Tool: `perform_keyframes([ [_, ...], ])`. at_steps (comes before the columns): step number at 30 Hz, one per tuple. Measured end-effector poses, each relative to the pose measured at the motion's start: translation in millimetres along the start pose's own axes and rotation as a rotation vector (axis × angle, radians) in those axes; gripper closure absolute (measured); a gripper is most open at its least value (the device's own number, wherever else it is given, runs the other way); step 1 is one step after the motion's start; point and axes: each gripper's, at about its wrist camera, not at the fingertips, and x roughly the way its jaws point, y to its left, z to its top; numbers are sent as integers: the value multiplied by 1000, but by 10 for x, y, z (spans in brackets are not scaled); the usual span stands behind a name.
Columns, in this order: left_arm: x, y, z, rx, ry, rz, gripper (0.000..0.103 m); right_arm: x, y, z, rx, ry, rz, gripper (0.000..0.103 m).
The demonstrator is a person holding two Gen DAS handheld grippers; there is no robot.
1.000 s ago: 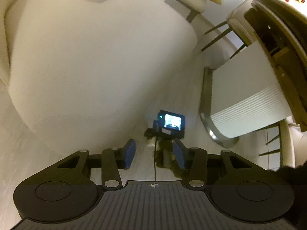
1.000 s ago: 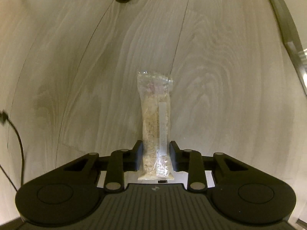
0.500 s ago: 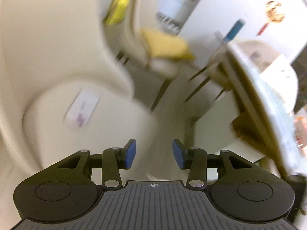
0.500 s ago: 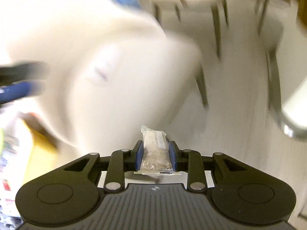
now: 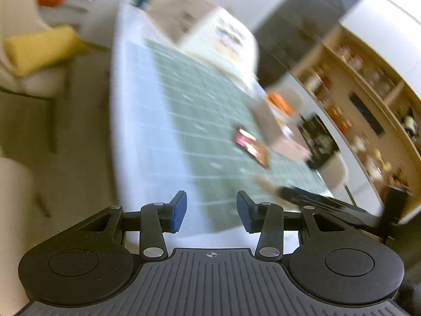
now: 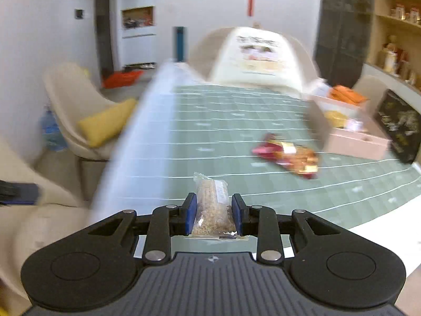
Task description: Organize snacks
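Note:
My right gripper (image 6: 213, 212) is shut on a clear packet of grainy snack (image 6: 212, 208), held upright over the near edge of a table with a green grid mat (image 6: 226, 131). A red and gold snack packet (image 6: 288, 155) lies on the mat to the right, also seen as the red packet (image 5: 251, 147) in the left wrist view. Behind it stands an open cardboard box (image 6: 350, 131) with orange and yellow packs inside. My left gripper (image 5: 210, 212) is open and holds nothing, above the table's near corner. The right gripper's black body (image 5: 323, 202) shows blurred at its right.
A large cream sack (image 6: 259, 58) stands at the table's far end. Beige chairs with a yellow cushion (image 6: 105, 121) sit left of the table. Wall shelves (image 5: 368, 84) with jars run along the right. A black printed box (image 6: 400, 126) stands beside the cardboard box.
Both grippers rose from near the floor to table height. The right one carried the clear packet up with it. The left stayed open while it swung from the floor and chair to the table.

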Motion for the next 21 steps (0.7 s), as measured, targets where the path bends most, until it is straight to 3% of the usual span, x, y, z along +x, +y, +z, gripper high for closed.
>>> perform_keyframes([
  [2, 438, -280, -11, 22, 62, 7, 56, 261, -407, -72, 8, 54, 29, 69],
  [4, 803, -547, -22, 20, 120, 15, 56, 378, -770, -31, 8, 86, 89, 40],
  [6, 1173, -763, -21, -12, 161, 43, 56, 582, -1018, 6, -8, 79, 163, 21],
  [11, 1849, -1246, -37, -10, 168, 164, 56, 1317, -1527, 480, -240, 94, 285, 20],
  [14, 2044, -1475, -136, 17, 176, 236, 56, 1856, -1610, 749, -357, 134, 331, 20],
  [17, 2079, -1610, -219, 54, 220, 272, 56, 2321, -1569, 975, -399, 189, 432, 20],
  [21, 2257, -1768, -335, 174, 286, 369, 56, 2762, -1457, 1106, -386, 281, 484, 20],
])
